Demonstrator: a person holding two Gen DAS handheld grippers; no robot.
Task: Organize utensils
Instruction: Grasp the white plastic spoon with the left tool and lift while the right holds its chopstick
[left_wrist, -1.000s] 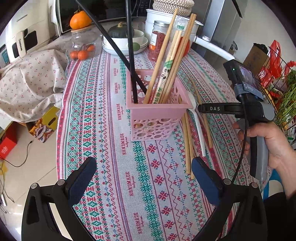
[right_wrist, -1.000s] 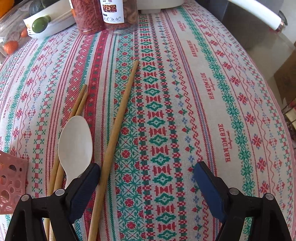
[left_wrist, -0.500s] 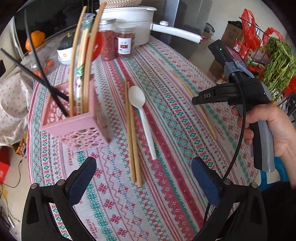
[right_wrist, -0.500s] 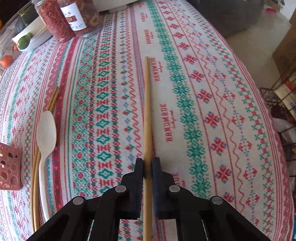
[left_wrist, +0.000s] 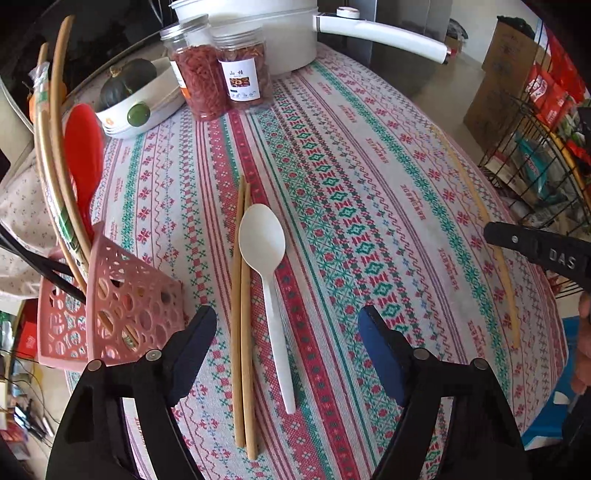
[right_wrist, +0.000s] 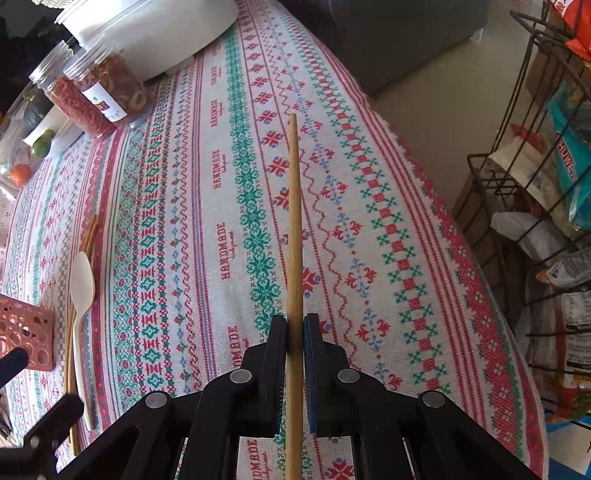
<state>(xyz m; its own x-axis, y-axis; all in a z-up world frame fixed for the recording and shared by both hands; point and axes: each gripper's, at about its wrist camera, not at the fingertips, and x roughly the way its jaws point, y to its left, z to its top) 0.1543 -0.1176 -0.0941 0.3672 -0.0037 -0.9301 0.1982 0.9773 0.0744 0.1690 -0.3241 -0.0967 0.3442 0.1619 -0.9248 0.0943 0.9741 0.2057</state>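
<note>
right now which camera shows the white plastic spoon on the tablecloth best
The left wrist view: the white plastic spoon lies whole and central between the open left gripper's fingers. The right wrist view shows it small at the left edge.

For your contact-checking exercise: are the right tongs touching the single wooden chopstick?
Touching. The right wrist view shows the right tongs shut on the wooden chopstick, both pads pressed against its sides.
</note>
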